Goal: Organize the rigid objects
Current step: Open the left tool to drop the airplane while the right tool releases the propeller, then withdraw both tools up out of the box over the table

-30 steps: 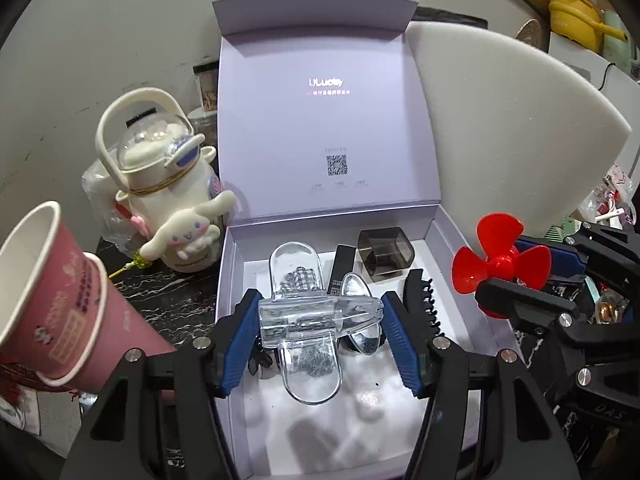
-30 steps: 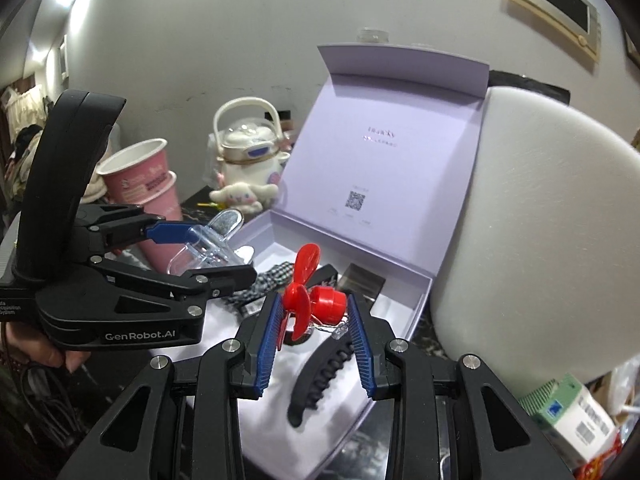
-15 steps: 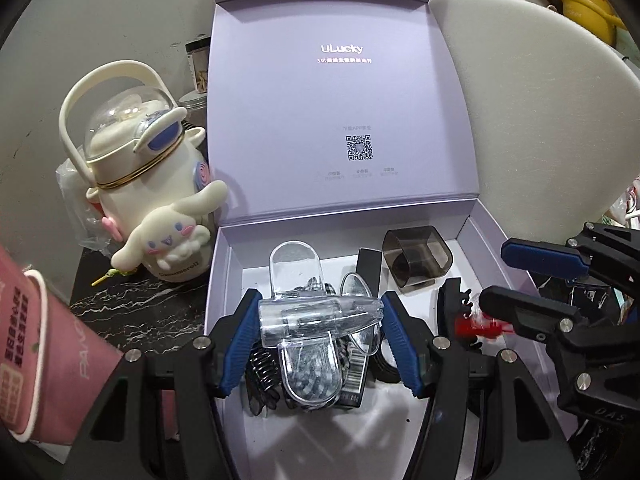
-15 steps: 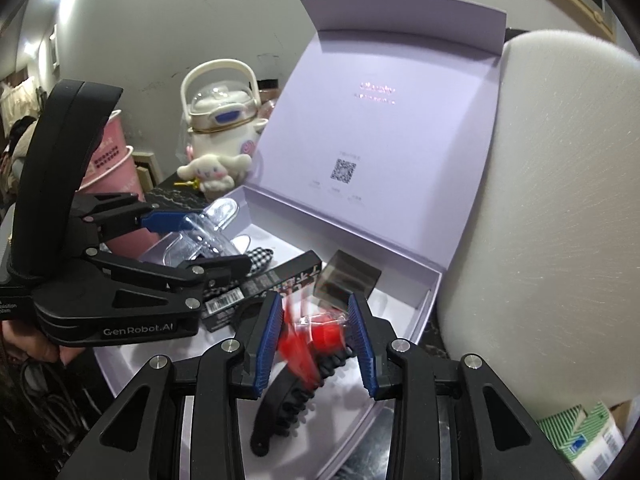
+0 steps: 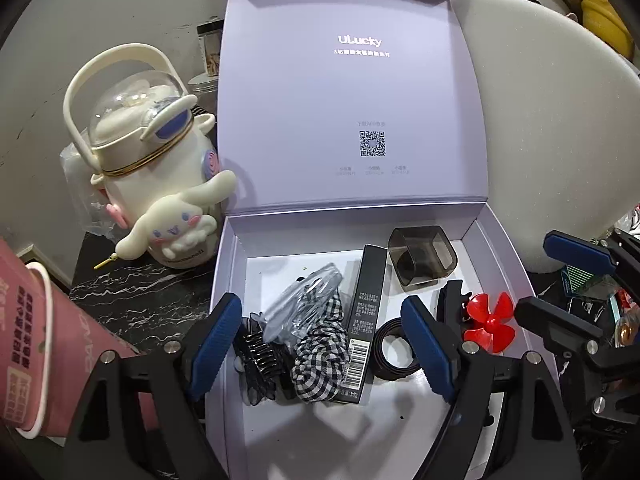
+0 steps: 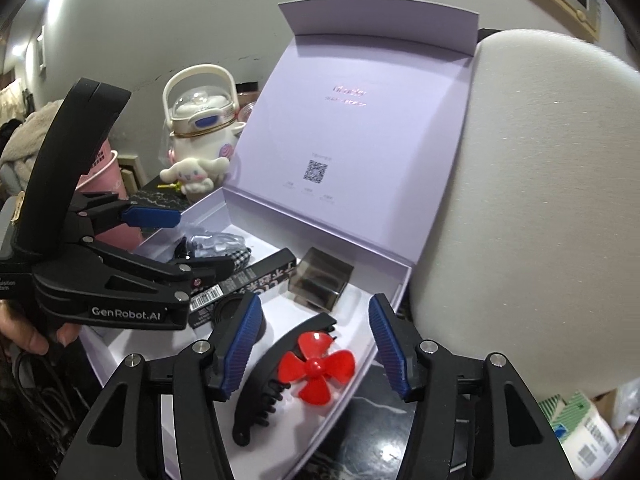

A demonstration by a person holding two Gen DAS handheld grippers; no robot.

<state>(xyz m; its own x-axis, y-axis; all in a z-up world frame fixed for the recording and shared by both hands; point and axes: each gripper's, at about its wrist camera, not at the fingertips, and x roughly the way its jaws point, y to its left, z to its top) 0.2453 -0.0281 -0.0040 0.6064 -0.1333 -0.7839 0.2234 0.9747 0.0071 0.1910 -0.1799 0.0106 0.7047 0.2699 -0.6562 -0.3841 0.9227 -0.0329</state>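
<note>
Left wrist view: the left claw [image 5: 322, 344] stands open above the lavender gift box [image 5: 230, 280], its jaws having just been opening, with nothing pressed between the blue pads. Below it, inside the box, a clear plastic hair clip [image 5: 304, 304] lies tilted on top of a black-and-white checked scrunchie [image 5: 320, 354], with a small black claw clip [image 5: 258, 354] just to the left. A long black carton with a barcode [image 5: 366, 320] lies lengthwise beside the scrunchie. A black ring [image 5: 394, 350] rests next to the carton, partly behind the claw's right finger. A smoky translucent cube [image 5: 422, 258] sits at the box's far right corner. The box lid [image 5: 344, 92] stands upright, showing a printed code.

Right wrist view: the right claw [image 6: 314, 346] is also open, jaws having just been opening, pads clear of everything. A red four-blade propeller [image 6: 316, 372] lies in the box between the fingers, resting against a large black hair claw [image 6: 268, 384] near the box's near edge. The left claw appears at left, gripped by a hand [image 6: 28, 336].

Outside the box, on the black marbled counter [image 5: 140, 296], stands a white cartoon-dog bottle with a carry handle [image 5: 156, 184]. Pink paper cups [image 5: 36, 344] lie at the far left. A white foam slab [image 6: 540, 216] leans to the right of the box.
</note>
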